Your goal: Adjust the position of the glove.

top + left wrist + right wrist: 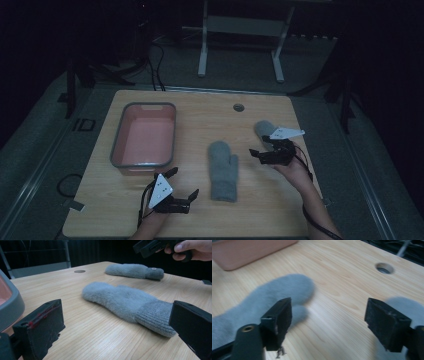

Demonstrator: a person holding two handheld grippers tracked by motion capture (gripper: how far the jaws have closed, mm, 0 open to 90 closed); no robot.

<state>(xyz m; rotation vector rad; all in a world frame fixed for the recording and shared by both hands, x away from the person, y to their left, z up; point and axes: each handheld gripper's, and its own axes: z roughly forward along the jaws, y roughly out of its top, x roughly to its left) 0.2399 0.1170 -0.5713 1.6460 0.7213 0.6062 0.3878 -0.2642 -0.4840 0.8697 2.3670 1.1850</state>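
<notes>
Right claw [261, 152] open and empty, just right of near mitten [223, 170] on tabletop [200, 120]. Left claw [184, 183] open, empty, left of that mitten's cuff.

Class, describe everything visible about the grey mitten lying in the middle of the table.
The middle mitten is grey and fuzzy, seemingly fleece or wool, with a ribbed knit cuff and a thumb on one side. It lies flat on the wooden table, rounded tip away from the person, cuff toward them. Nothing touches it but the table.
</notes>
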